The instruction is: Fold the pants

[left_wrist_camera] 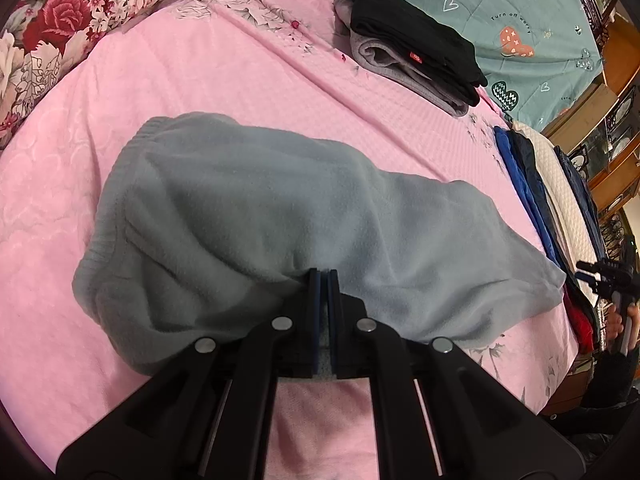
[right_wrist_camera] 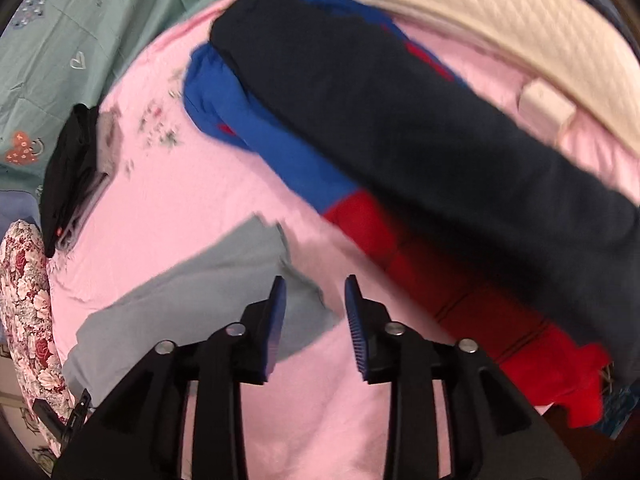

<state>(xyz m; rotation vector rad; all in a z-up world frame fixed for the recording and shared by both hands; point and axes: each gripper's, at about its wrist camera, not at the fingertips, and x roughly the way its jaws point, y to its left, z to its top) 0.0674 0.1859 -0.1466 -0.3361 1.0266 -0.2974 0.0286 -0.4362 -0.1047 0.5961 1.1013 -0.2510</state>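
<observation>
Grey-blue fleece pants (left_wrist_camera: 280, 220) lie on the pink bedsheet (left_wrist_camera: 200, 72), waistband at the left, legs running right. My left gripper (left_wrist_camera: 324, 276) is shut on the near edge of the pants, at mid-length. In the right wrist view the leg end of the pants (right_wrist_camera: 224, 280) lies just left of my right gripper (right_wrist_camera: 314, 284), which is open and empty above the sheet (right_wrist_camera: 312, 400). The right gripper also shows at the far right of the left wrist view (left_wrist_camera: 600, 276).
A folded stack of black and grey clothes (left_wrist_camera: 412, 44) sits at the back of the bed. Navy (right_wrist_camera: 420, 128), blue (right_wrist_camera: 280, 144) and red garments (right_wrist_camera: 480, 312) lie along the right side beside a white quilted cover (right_wrist_camera: 460, 20). A floral pillow (left_wrist_camera: 48, 32) is at back left.
</observation>
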